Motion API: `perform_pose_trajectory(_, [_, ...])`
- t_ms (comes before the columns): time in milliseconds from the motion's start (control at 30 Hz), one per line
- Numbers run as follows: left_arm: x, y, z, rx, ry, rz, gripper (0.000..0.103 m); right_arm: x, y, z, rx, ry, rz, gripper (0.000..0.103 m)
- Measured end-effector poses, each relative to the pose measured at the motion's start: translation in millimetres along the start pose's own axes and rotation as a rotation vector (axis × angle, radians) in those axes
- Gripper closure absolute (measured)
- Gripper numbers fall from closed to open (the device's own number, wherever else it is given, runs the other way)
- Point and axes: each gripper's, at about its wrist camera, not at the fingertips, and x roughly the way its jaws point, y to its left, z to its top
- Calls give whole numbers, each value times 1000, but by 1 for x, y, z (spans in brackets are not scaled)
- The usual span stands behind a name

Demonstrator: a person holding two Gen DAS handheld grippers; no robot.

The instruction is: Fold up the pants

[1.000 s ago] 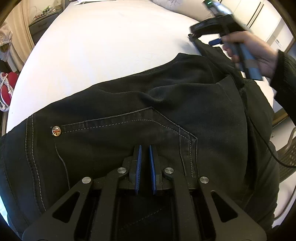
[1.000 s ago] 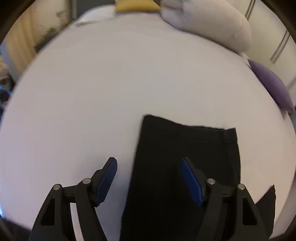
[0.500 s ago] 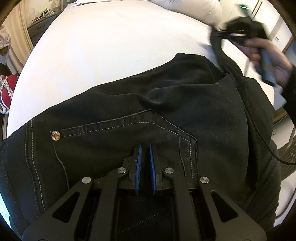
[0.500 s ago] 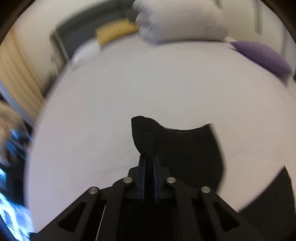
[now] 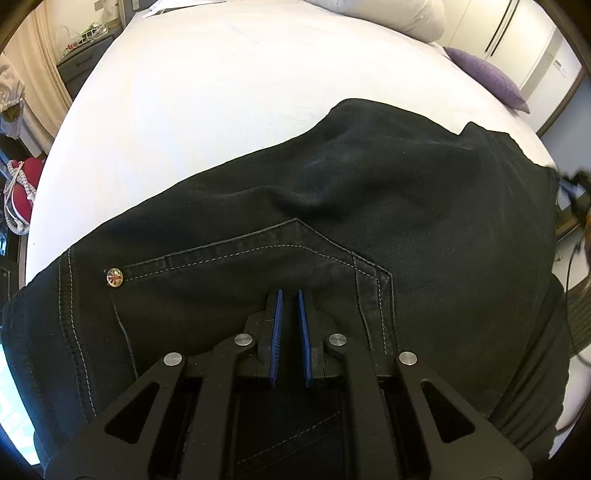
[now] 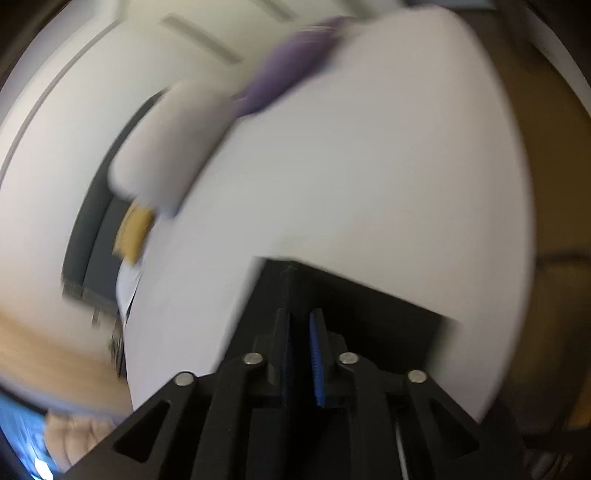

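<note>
Black pants (image 5: 369,221) lie spread across a white bed (image 5: 221,92), back pocket and a metal rivet (image 5: 114,277) facing up. My left gripper (image 5: 290,291) is shut at the waist just below the pocket, with dark cloth in the thin gap between its blue pads. In the blurred right wrist view, my right gripper (image 6: 301,314) has a fold of the black pant leg (image 6: 369,306) between its pads. Its jaws are opening, though the gap is still narrow. The leg end hangs over the bed (image 6: 369,166) near its edge.
A white pillow (image 5: 388,14) and a purple cushion (image 5: 487,77) lie at the head of the bed. White wardrobe doors (image 5: 517,37) stand behind them. A red item (image 5: 18,192) sits on the floor at the left. Brown floor (image 6: 546,184) shows past the bed's edge.
The right gripper closed on the pant leg's end, rolled and swung fast to the right with it, leaving the upper right of the left wrist view. The left gripper stayed put.
</note>
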Motion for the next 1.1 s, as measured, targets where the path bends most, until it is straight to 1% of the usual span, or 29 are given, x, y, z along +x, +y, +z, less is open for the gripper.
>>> perform_pose_trajectory(33, [-1, 0, 1, -6, 2, -1, 94, -2, -13, -5, 53, -3, 27, 43])
perform_pose_trajectory(67, [-1, 0, 1, -15, 5, -3, 94, -3, -18, -9, 67, -6, 58, 42])
perform_pose_trajectory(100, [-1, 0, 1, -25, 8, -7, 94, -6, -19, -16, 48, -2, 78, 42])
perform_pose_trajectory(167, [0, 0, 2, -34, 13, -7, 94, -2, -10, -25, 13, 17, 99, 42])
perform_pose_trajectory(267, [1, -2, 4, -34, 21, 9, 94, 9, -8, -26, 58, 57, 133, 42])
perform_pose_trajectory(300, [-4, -2, 8, -34, 22, 14, 94, 10, 0, -30, 69, 67, 135, 42])
perform_pose_trajectory(367, [-6, 0, 10, -40, 23, 20, 94, 17, 3, -30, 71, 77, 106, 42])
perform_pose_trajectory(400, [-6, -1, 10, -48, 23, 21, 94, 13, -10, -27, 75, 81, 98, 42])
perform_pose_trajectory(433, [-7, 0, 10, -52, 22, 21, 94, 16, -10, -25, 79, 82, 96, 42])
perform_pose_trajectory(600, [-7, 0, 10, -62, 14, 25, 94, 25, -9, -13, 74, 91, 127, 41])
perform_pose_trajectory(633, [-7, 0, 10, -61, 14, 28, 94, 23, -10, -11, 69, 94, 136, 53])
perform_pose_trajectory(667, [-6, 0, 10, -61, 14, 29, 94, 25, -11, -9, 64, 103, 136, 69])
perform_pose_trajectory(700, [-5, -1, 9, -61, 15, 30, 94, 24, -13, -8, 74, 109, 115, 95])
perform_pose_trajectory(733, [-5, -1, 9, -61, 15, 30, 94, 19, -19, -9, 94, 91, 119, 98])
perform_pose_trajectory(900, [-7, 3, 9, -63, 21, 16, 94, -18, -46, -13, 150, 8, 112, 100])
perform_pose_trajectory(967, [-8, 5, 9, -62, 24, 10, 94, -28, -60, -13, 189, -11, 98, 101])
perform_pose_trajectory(1000, [-9, 6, 9, -63, 24, 5, 94, -30, -66, -11, 201, -7, 106, 101])
perform_pose_trajectory(1033, [-9, 7, 8, -66, 24, 2, 94, -30, -67, -10, 198, 5, 126, 101])
perform_pose_trajectory(1067, [-9, 8, 8, -69, 22, -1, 94, -29, -64, -9, 183, 26, 172, 101])
perform_pose_trajectory(1100, [-9, 9, 7, -72, 21, -2, 94, -27, -56, -9, 158, 59, 228, 98])
